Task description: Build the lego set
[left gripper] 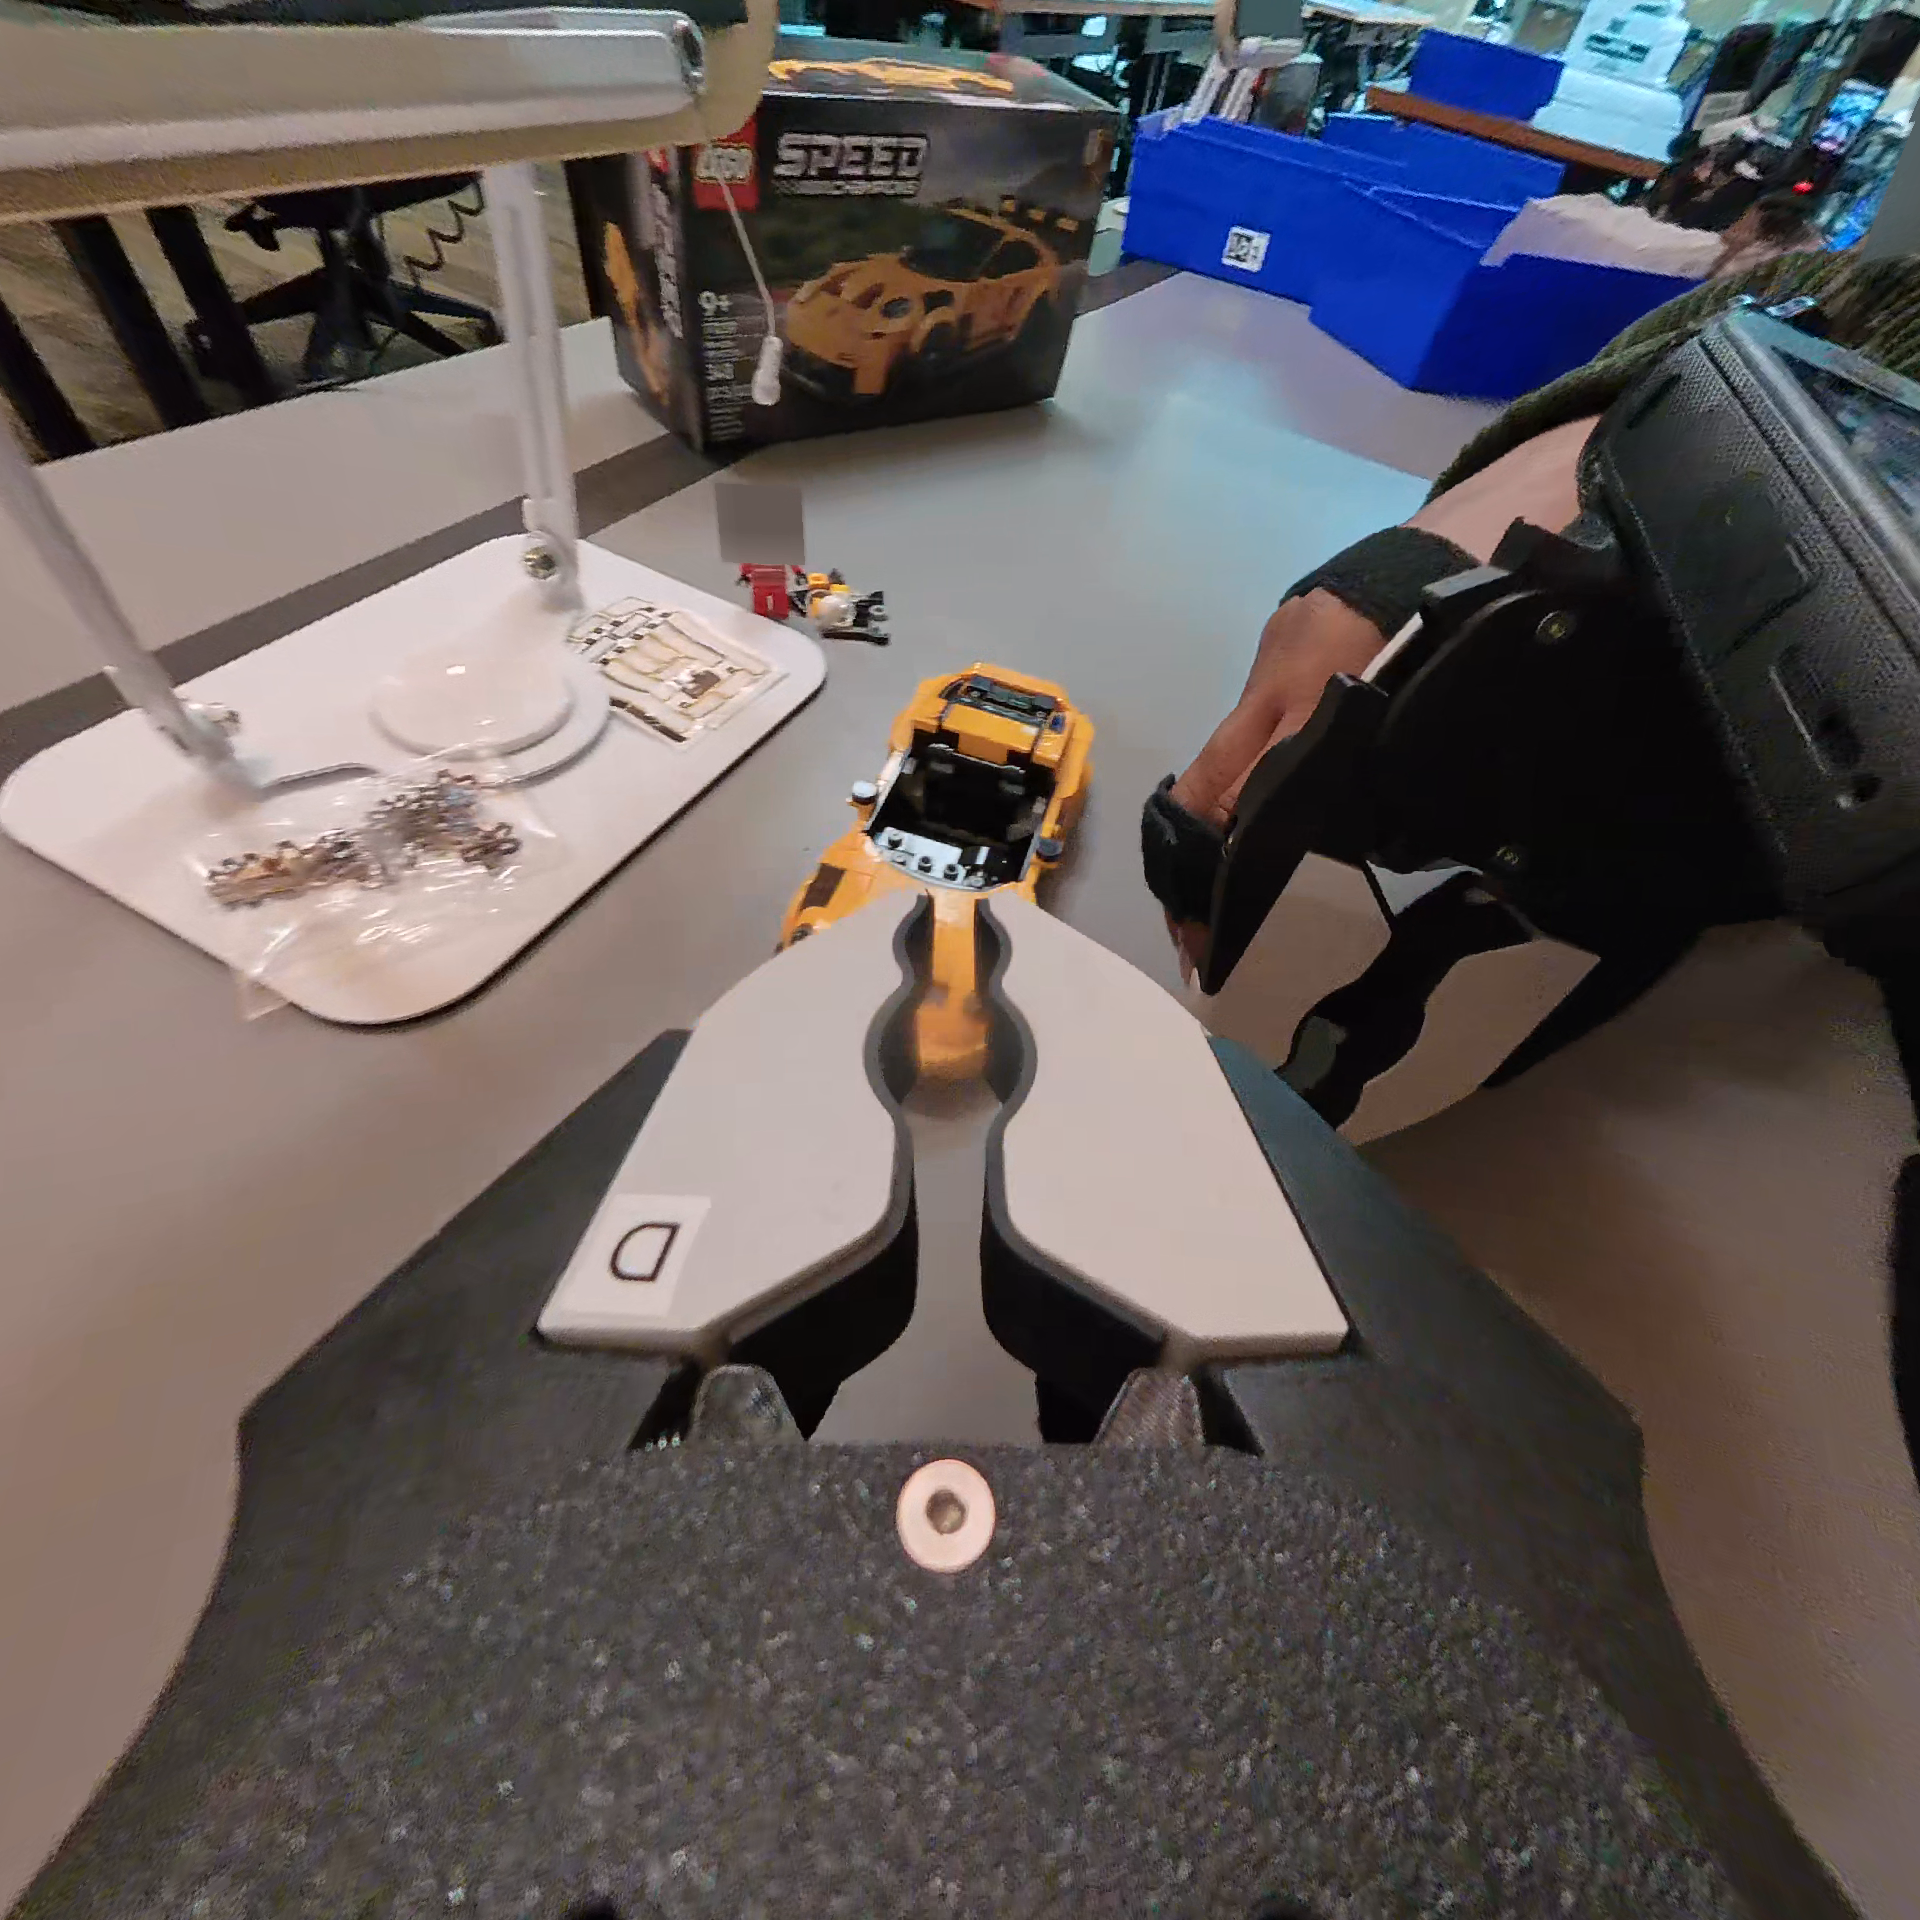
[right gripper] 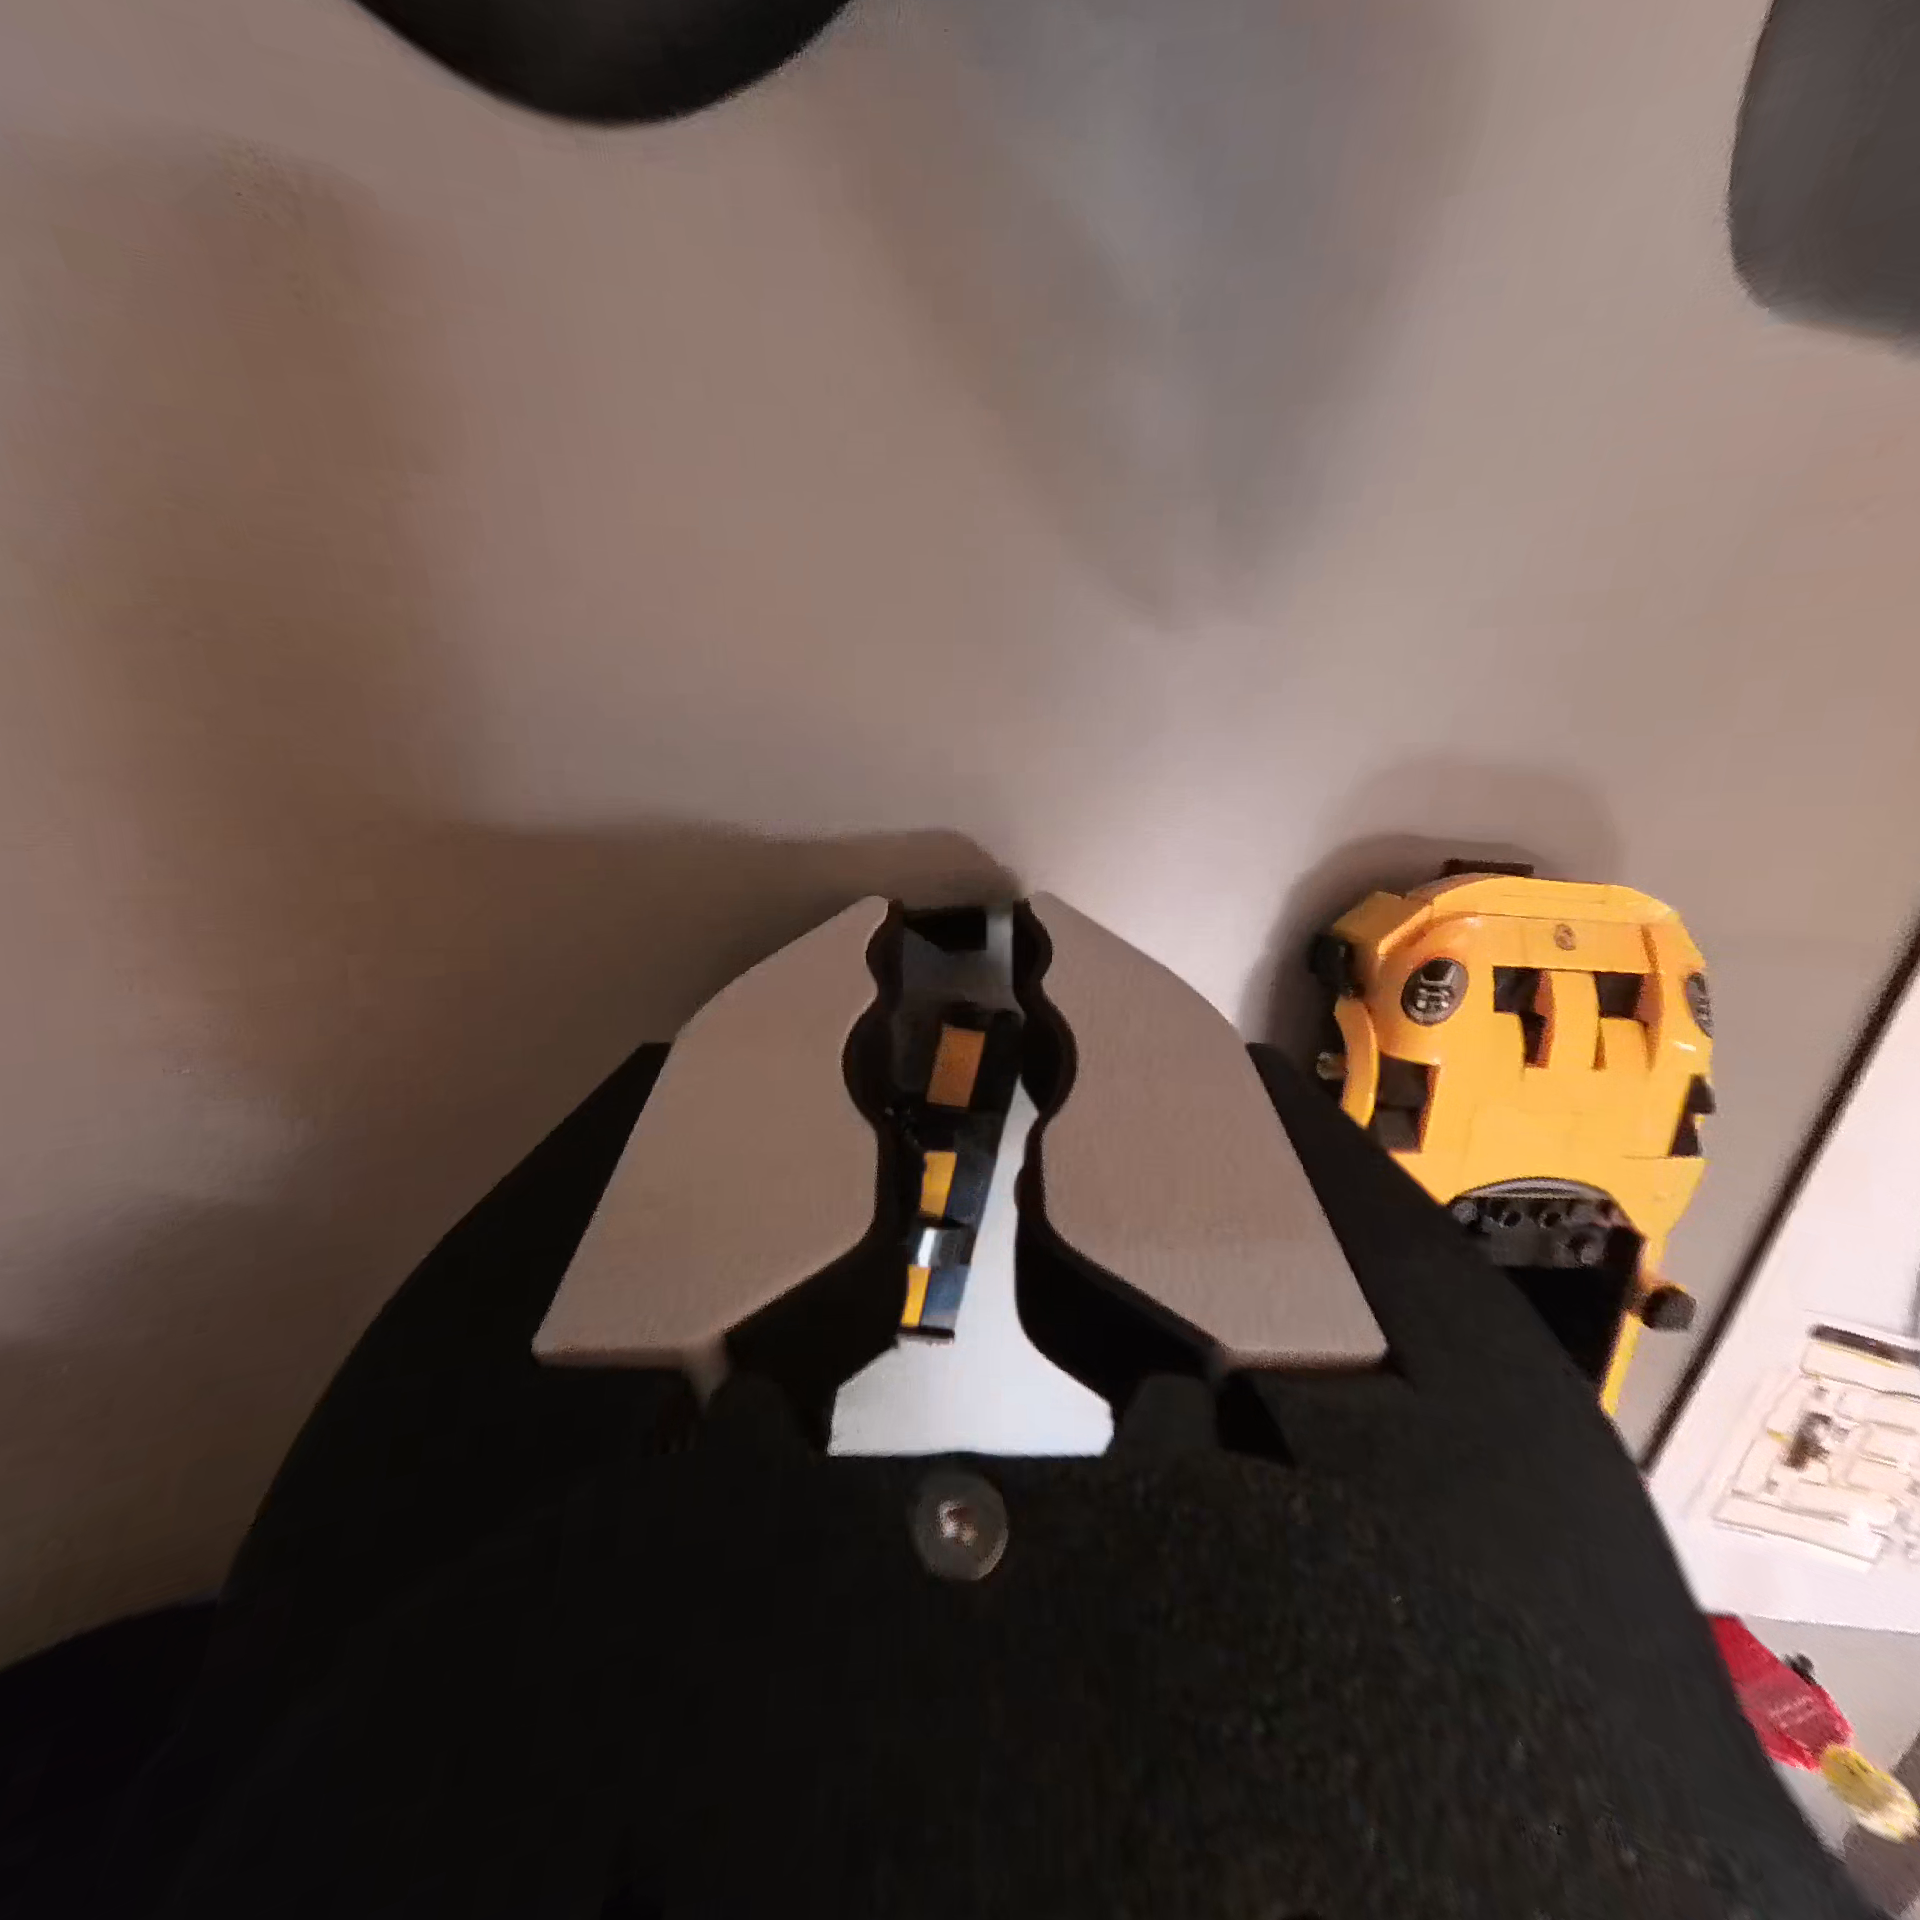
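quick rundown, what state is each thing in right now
yellow lego car: on the table, roof off, cabin open
left gripper: nearly shut around the car's front end
right gripper: shut on a black and yellow lego piece
lego box: closed, standing
parts bag: lying on the white base

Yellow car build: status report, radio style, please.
Left gripper shut on yellow car, nose end. Right gripper shut on black-and-yellow piece, beside the car. Cabin top open, nothing blocking it.
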Tool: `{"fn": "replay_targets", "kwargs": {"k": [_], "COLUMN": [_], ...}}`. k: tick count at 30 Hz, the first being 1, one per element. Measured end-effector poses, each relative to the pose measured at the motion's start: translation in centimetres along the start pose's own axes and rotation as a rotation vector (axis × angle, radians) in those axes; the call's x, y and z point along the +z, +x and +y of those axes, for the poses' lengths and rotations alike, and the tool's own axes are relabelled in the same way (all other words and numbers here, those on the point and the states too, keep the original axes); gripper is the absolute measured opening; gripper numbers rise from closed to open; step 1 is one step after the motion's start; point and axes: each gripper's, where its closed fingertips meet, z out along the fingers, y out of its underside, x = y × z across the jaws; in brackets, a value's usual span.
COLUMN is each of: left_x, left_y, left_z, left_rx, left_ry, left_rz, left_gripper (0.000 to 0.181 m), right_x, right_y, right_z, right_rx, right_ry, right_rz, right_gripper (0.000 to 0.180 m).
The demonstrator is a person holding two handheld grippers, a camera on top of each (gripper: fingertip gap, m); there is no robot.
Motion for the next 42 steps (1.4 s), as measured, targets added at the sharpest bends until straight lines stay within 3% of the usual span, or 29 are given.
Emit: {"fn": "replay_targets", "kwargs": {"k": [6, 12, 15, 19, 24, 28, 35, 42], "left_x": [-0.5, -0.9, -1.9, -5.8, -11.5, -8.8, -8.4, -7.1], "left_y": [-0.6, -1.4, -3.4, -8.5, -14.0, -15.6, -20.2, -22.2], "left_z": [0.0, 0.1, -0.2, -0.6, -0.8, 0.0, 7.3, 8.9], "left_rx": [-0.024, 0.016, 0.012, 0.038, 0.03, -0.197, -0.344, -0.493], "left_ry": [0.011, 0.004, 0.01, -0.05, -0.29, -0.263, -0.498, -0.531], "left_rz": [-0.012, -0.083, -0.206, -0.492, -0.721, -0.657, -0.918, -0.936], "left_gripper": [0.006, 0.006, 0.001, 0.0, 0.009, 0.018, 0.026, 0.029], "right_x": [-0.3, -4.5, -6.9, -8.6, -8.9, -9.2, -10.6, -11.6], "right_y": [0.3, 1.1, 2.0, 2.1, 1.5, 1.4, 1.1, 0.7], "right_z": [-0.4, -0.4, 0.5, 3.0, 5.5, 5.9, 6.4, 7.1], "right_rx": [0.026, 0.153, 0.272, 0.415, 0.493, 0.502, 0.489, 0.502], "right_ry": [0.032, 0.265, 0.417, 0.553, 0.613, 0.661, 0.739, 0.799], "right_rz": [-0.009, 0.09, 0.204, 0.298, 0.333, 0.341, 0.371, 0.357], "right_gripper": [0.028, 0.03, 0.03, 0.029, 0.028, 0.027, 0.025, 0.023]}}
